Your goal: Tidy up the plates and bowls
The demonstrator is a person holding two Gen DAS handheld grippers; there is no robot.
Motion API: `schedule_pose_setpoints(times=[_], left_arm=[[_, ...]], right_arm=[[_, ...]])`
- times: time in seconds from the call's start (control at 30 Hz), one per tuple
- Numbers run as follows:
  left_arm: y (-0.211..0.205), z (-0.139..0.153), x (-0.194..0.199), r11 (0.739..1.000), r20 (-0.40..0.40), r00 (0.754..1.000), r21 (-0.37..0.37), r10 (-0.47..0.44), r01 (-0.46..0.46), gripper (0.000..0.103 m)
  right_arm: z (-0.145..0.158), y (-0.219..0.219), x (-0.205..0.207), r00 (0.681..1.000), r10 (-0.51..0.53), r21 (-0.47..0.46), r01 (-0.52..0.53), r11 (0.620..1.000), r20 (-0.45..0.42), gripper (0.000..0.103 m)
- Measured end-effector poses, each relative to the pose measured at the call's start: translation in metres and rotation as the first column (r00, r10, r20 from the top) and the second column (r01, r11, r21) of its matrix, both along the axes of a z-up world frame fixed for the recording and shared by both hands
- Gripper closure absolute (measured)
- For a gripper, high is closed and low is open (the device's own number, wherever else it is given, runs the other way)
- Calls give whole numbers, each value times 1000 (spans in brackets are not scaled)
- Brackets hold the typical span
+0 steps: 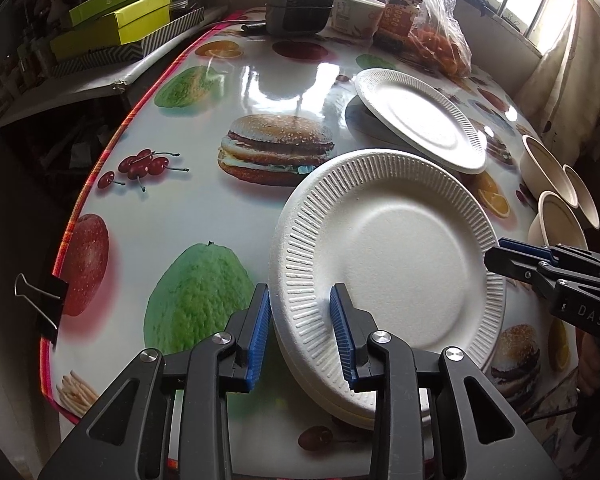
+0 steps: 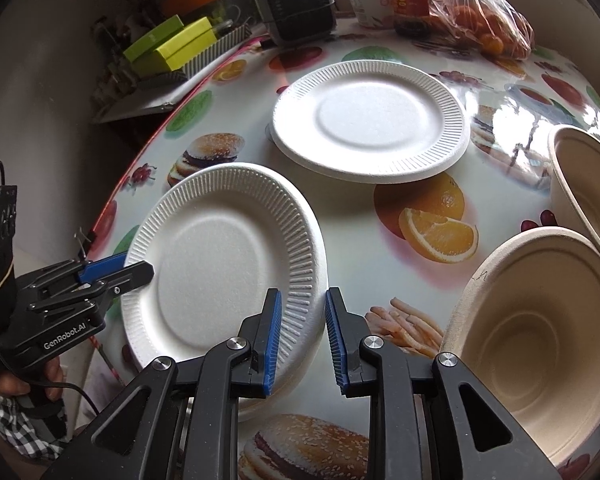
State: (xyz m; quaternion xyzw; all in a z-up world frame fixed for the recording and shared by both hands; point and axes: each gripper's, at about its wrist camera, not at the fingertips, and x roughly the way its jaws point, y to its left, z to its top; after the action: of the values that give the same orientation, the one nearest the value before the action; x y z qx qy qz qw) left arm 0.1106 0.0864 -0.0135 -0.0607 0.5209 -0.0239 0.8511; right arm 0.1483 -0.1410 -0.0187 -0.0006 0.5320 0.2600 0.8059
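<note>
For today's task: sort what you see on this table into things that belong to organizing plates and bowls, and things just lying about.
Belongs to the job:
near stack of plates
far plate
paper bowls
left hand-held gripper
right hand-held gripper

Just lying about:
jar
bag of oranges
white cup
dark appliance
green boxes
binder clip

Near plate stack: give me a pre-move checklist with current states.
1. Left hand-held gripper straddles the near plate stack's rim: ok.
2. Left closed on the rim: not ok, gap shows.
3. Right hand-held gripper straddles the opposite rim: ok.
4. Right closed: not ok.
5. Far plate free to receive a plate: ok.
6. Bowls clear of the path: ok.
</note>
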Motion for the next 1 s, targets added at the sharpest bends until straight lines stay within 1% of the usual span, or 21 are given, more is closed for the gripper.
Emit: schedule_pose_setpoints(times=[0.43, 0.63, 1.0], left_arm=[[-1, 0, 1, 1000, -3, 1000, 7, 0, 0, 71], [-2, -2, 1, 1000, -11, 1000, 9, -2, 2, 68], [-3, -2, 2, 1000, -7, 1000, 18, -5, 5, 67]], right_arm=[[0, 2, -1, 1000, -1, -4, 1, 1000, -1, 80], [0, 2, -1, 1000, 0, -4, 0, 1000, -1, 80], [0, 2, -1, 1000, 0, -5, 0, 1000, 0, 80]])
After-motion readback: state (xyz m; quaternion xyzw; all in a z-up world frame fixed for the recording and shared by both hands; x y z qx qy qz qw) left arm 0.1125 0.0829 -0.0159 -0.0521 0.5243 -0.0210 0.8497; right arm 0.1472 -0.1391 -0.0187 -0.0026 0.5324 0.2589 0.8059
